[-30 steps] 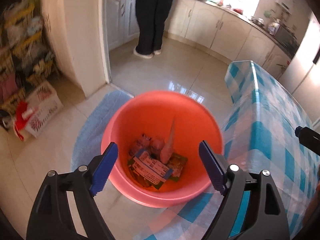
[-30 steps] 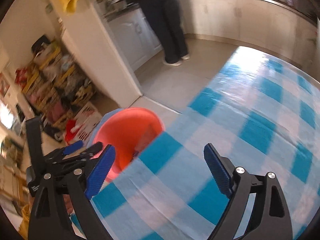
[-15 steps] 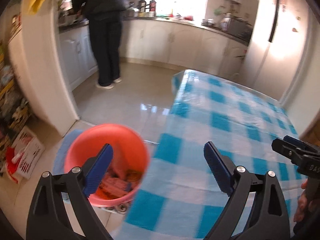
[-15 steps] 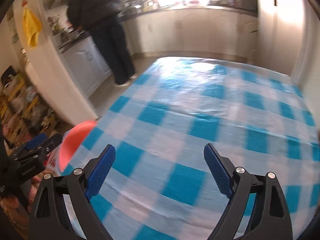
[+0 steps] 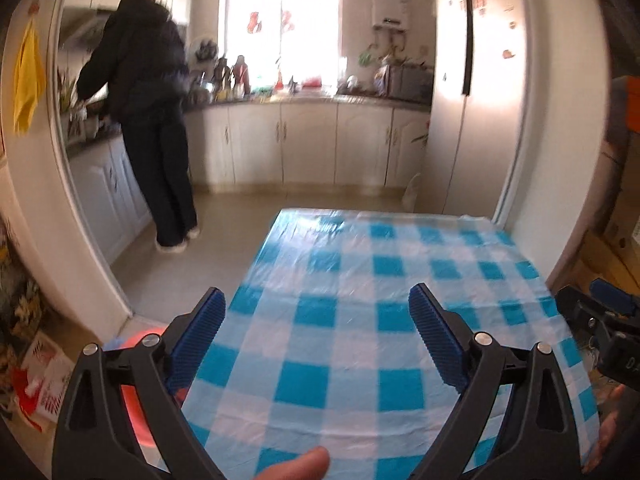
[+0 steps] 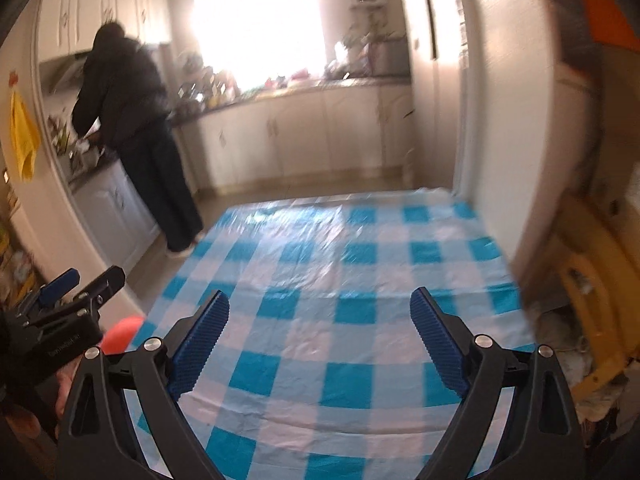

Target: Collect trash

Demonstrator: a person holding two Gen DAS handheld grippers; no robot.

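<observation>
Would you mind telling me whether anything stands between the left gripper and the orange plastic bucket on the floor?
Yes. The table's blue-and-white checked plastic cloth corner and the left gripper's own black frame cover most of the orange plastic bucket, which sits low at the table's left side. Both grippers are open and hold nothing.

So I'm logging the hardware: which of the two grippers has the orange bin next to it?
The left gripper: the orange bin shows behind its left finger, off the checked table edge. The right gripper sits over the cloth, farther from it.
</observation>
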